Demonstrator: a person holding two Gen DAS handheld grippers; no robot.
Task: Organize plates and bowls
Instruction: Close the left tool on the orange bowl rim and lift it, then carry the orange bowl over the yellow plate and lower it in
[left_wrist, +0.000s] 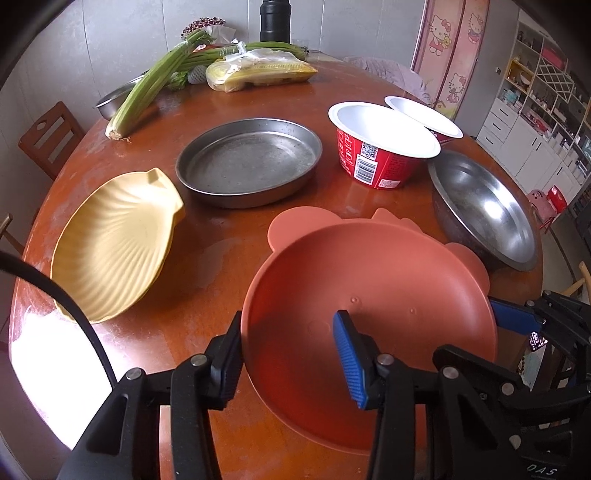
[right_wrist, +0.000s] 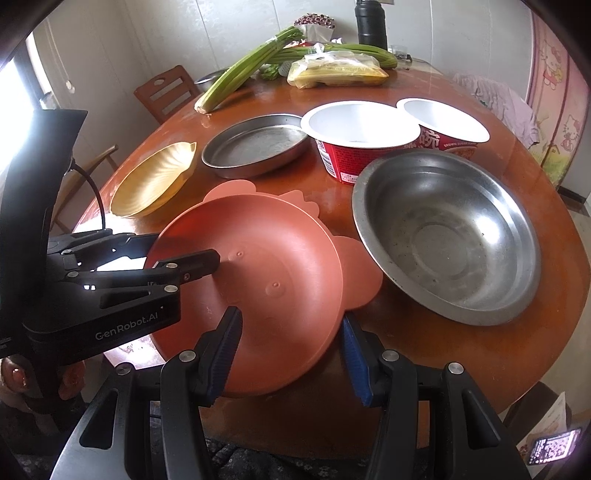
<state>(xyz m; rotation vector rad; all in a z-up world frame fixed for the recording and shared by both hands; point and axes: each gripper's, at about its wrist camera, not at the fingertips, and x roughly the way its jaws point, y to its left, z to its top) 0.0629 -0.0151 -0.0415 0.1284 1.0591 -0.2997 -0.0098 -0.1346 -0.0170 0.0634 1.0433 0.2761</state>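
On the round wooden table (left_wrist: 207, 266), ahead and to the left of the left gripper (left_wrist: 291, 354), a yellow shell-shaped plate (left_wrist: 110, 251) lies tilted, apart from the other dishes. Further ahead of that gripper sits a shallow round metal pan (left_wrist: 249, 160), and beyond it, at the far side, lie celery stalks (left_wrist: 147, 92) and a bagged yellow food packet (left_wrist: 258, 70). The left gripper straddles the near-left rim of the orange animal-shaped plate (left_wrist: 369, 295): its left finger is outside the rim and its blue-padded right finger (left_wrist: 349, 356) is over the plate's inside, the jaws spread with a gap, not visibly pinching. The right gripper (right_wrist: 291, 354) straddles the near-right rim of the same plate, its left finger over the inside and its right one outside, jaws likewise apart; whether the pads touch the rim I cannot tell. Ahead and right of the plate stand two red instant-noodle bowls, the nearer one (right_wrist: 354, 140) and the farther one (right_wrist: 443, 125), close together. Just right of the orange plate, ahead of the right gripper, rests a large steel bowl (right_wrist: 447, 236), tilted.
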